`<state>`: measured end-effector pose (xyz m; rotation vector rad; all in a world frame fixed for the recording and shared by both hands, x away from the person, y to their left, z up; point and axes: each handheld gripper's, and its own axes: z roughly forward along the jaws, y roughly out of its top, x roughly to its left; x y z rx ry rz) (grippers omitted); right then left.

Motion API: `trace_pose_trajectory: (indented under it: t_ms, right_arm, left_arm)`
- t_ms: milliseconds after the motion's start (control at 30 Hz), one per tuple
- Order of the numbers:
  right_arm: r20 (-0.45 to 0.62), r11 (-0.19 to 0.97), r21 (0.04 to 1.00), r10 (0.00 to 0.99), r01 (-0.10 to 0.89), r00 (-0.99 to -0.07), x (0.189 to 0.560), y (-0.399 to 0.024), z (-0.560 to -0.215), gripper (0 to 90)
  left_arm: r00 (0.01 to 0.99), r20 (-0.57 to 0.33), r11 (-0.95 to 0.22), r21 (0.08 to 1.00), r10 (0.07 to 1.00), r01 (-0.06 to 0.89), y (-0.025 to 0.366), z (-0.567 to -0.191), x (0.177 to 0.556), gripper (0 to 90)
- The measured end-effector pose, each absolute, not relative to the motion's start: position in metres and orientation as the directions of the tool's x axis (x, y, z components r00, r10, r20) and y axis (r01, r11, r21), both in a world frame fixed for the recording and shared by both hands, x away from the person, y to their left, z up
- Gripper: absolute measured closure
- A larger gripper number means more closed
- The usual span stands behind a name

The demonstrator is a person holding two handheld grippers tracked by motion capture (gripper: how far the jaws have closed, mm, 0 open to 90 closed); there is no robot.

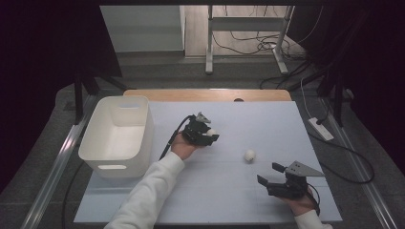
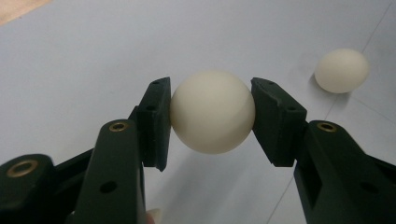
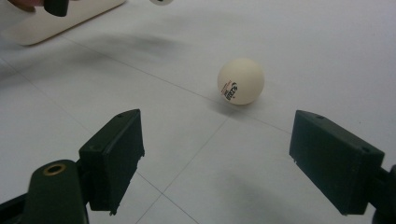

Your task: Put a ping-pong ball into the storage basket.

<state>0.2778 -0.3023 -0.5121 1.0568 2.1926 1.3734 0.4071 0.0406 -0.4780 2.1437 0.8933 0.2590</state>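
My left gripper [image 1: 210, 135] is shut on a white ball [image 2: 212, 112], which sits squeezed between its two black pads and is lifted off the sheet, right of the white bin [image 1: 119, 136]. The held ball also shows at the gripper's tip [image 1: 211, 132] in the high view. A second white ball [image 1: 250, 155] lies on the white sheet; it appears beyond the held ball [image 2: 341, 70] and ahead of my right gripper [image 3: 240, 80], with small print on it. My right gripper [image 1: 268, 173] rests low at the front right, open, with nothing between its jaws [image 3: 231, 163].
The white bin [image 3: 56, 21] stands at the left of the sheet [image 1: 267, 129], with nothing visible inside. A wooden table edge [image 1: 205, 94] runs behind the sheet. A power strip [image 1: 320, 128] and cables lie on the floor to the right.
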Motion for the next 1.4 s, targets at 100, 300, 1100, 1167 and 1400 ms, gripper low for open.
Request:
trace_pose_trajectory:
  t_ms: [100, 300, 1100, 1167, 1400]
  right_arm:
    - [0.094, 0.254, 0.876, 0.743, 0.409, -0.662, 0.278, -0.302, -0.512, 17.8]
    - [0.092, 0.258, 0.875, 0.743, 0.410, -0.663, 0.278, -0.301, -0.512, 17.8]
    - [0.090, 0.259, 0.875, 0.743, 0.409, -0.663, 0.278, -0.301, -0.513, 17.8]
    - [0.090, 0.259, 0.875, 0.743, 0.409, -0.663, 0.278, -0.301, -0.512, 17.8]
    - [0.086, 0.259, 0.877, 0.744, 0.405, -0.662, 0.277, -0.301, -0.512, 17.8]
  left_arm:
    - [0.732, -0.106, -0.438, 0.741, 0.673, 0.510, 0.043, -0.475, 0.404, 51.0]
    - [0.739, -0.106, -0.438, 0.747, 0.666, 0.501, 0.045, -0.473, 0.400, 51.0]
    - [0.726, -0.117, -0.387, 0.782, 0.678, 0.488, 0.060, -0.466, 0.387, 51.0]
    - [0.726, -0.120, -0.381, 0.786, 0.678, 0.486, 0.062, -0.466, 0.386, 51.0]
    - [0.725, -0.123, -0.368, 0.796, 0.678, 0.480, 0.067, -0.463, 0.382, 51.0]
